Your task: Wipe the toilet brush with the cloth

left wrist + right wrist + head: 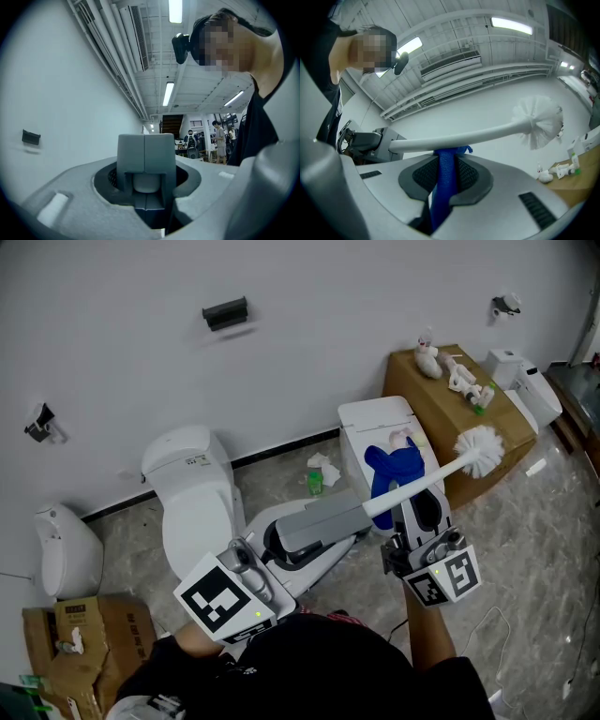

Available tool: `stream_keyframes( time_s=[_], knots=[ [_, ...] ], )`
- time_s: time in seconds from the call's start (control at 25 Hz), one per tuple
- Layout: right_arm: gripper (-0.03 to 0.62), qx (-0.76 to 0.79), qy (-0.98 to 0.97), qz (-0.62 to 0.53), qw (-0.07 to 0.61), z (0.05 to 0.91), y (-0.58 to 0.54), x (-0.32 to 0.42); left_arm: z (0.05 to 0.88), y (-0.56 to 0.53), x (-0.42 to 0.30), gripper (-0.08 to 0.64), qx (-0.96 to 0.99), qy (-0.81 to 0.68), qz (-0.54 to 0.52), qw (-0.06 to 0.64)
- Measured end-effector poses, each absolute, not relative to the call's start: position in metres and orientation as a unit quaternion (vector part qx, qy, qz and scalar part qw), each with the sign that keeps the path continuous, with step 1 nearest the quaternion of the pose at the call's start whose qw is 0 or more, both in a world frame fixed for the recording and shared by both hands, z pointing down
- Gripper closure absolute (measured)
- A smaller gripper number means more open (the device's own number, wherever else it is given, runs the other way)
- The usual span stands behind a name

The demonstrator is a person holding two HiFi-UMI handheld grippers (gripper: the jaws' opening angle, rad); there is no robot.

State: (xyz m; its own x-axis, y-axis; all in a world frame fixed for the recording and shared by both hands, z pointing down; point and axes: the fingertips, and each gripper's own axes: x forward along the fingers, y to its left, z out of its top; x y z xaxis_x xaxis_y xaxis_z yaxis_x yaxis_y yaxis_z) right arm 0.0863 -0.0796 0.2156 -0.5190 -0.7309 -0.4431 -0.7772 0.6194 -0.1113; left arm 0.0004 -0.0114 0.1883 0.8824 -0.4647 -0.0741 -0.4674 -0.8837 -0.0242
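Brush (427, 482) is held in the air, roughly level. In the head view its long axis runs from lower left to upper right. The handle end sits nearest the person and the bristle head points away, toward the box (422, 395).

Left gripper (349, 512): grey jaws are clamped on the handle end. Its own view (145, 159) shows the two tips meeting along a seam, with a pale rounded piece seated just below.

Right gripper (405, 507): jaws are narrow and pinch a blue cloth (443, 187). The cloth stands up between them and touches the underside of the handle near mid-length.

Brush look: plain white round shaft, slightly bowed in the right gripper view (478, 136). It ends in a white bristle tuft that is fluffy and clean-looking.

Farther off: toilet (187, 484) at left against the wall, box at right with small items on top.
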Motion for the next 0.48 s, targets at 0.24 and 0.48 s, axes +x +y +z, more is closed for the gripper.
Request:
stream_keyframes(
  time_s=[0.24,0.48],
  knots=[
    [0.528,-0.449,0.862,0.050,0.231,0.214,-0.083,0.097,0.187,-0.011,0.002,0.399,-0.971,0.237,0.032,0.021],
    [0.528,-0.460,0.856,0.047,0.232,0.216,-0.087,0.106,0.189,-0.012,0.002,0.399,-0.971,0.235,0.030,0.016]
  ],
)
